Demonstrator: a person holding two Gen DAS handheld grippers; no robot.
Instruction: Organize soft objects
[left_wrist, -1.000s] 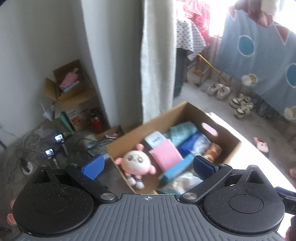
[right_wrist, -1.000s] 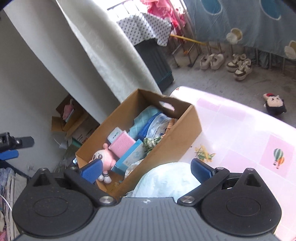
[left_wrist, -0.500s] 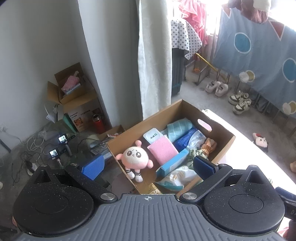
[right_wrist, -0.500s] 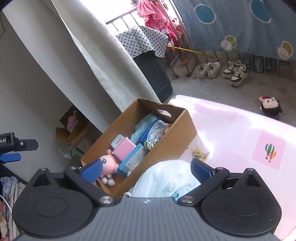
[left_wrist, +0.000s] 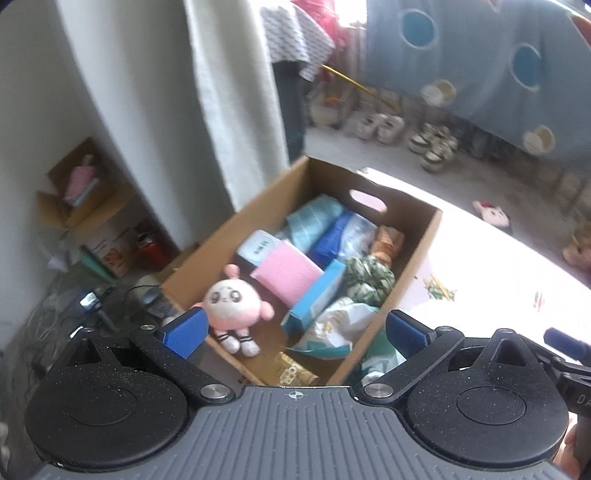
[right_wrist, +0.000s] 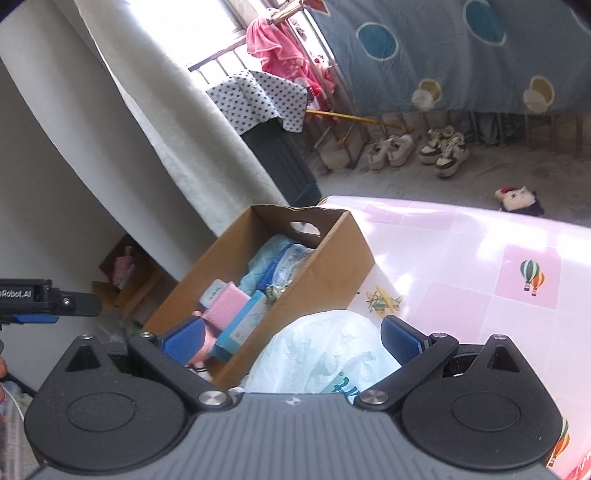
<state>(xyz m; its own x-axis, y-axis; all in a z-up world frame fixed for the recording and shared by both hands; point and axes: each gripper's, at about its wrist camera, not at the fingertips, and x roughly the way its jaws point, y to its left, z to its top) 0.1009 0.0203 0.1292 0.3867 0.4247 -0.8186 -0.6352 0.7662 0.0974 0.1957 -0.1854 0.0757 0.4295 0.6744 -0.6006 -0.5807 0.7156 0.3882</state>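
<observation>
While I pull both cameras back and up from the cardboard box (left_wrist: 391, 280), its whole interior has come into my left view, where a second ago the near wall and my rig cut off the lower end. That tells me what is already sorted: the pink plush doll (left_wrist: 231, 301) lies at the near end, beside it the pink pad (left_wrist: 286, 275) and a blue carton (left_wrist: 317, 299), with blue packs, a green knitted bundle (left_wrist: 369, 282) and a crinkly packet (left_wrist: 338, 328) further in.

My left gripper (left_wrist: 295, 330) hangs above the box with its jaws spread wide and nothing between them. My right gripper (right_wrist: 293, 338) is also spread wide; the pale blue plastic bag (right_wrist: 325, 358) sits between and below the blue pads, outside the box against its long wall, on the pink tiled surface (right_wrist: 480, 266). I see no pad pressing it, so I judge it ungripped, though the bag's lower part is hidden behind the rig.

The bag looks like the last soft thing not yet in. From this height I would need to come down again, close on its bunched top and lift it over the wall. Thin plastic may slip or tear.
</observation>
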